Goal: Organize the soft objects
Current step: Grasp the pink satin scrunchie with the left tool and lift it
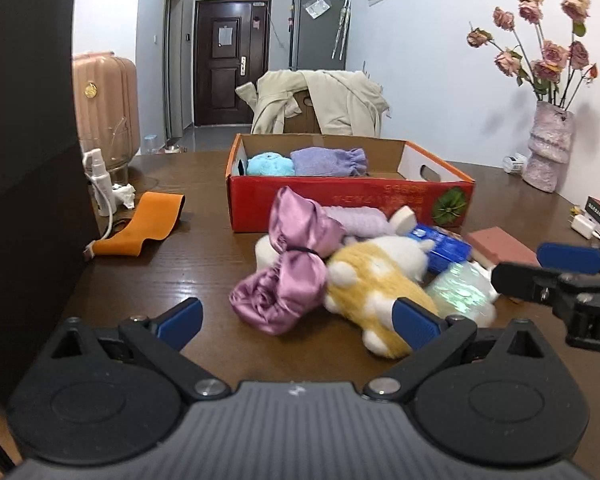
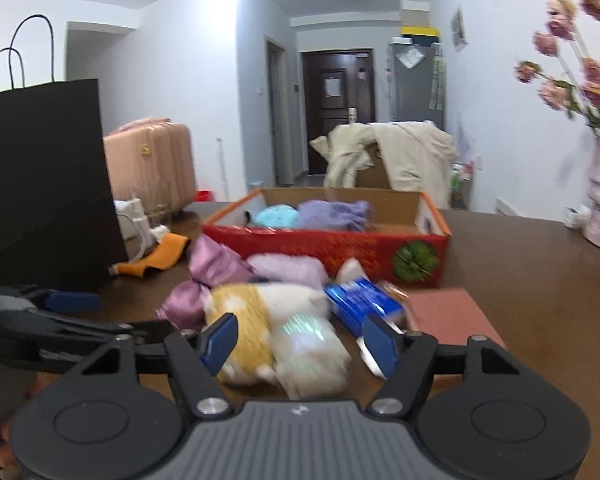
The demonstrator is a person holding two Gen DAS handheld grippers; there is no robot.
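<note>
Both grippers, left gripper (image 1: 298, 322) and right gripper (image 2: 300, 340), hover with jaws wide before the red box (image 1: 340, 204), evidently approaching the plush toy (image 1: 376, 292) for boxing.

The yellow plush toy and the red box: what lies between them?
In the left wrist view, a pale lilac towel and a white sponge lie between the yellow plush toy and the red box.

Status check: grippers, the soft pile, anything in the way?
Left gripper open, empty. Right gripper open around pale packet. Red box holds two softs. Blue pack mixed into pile.
</note>
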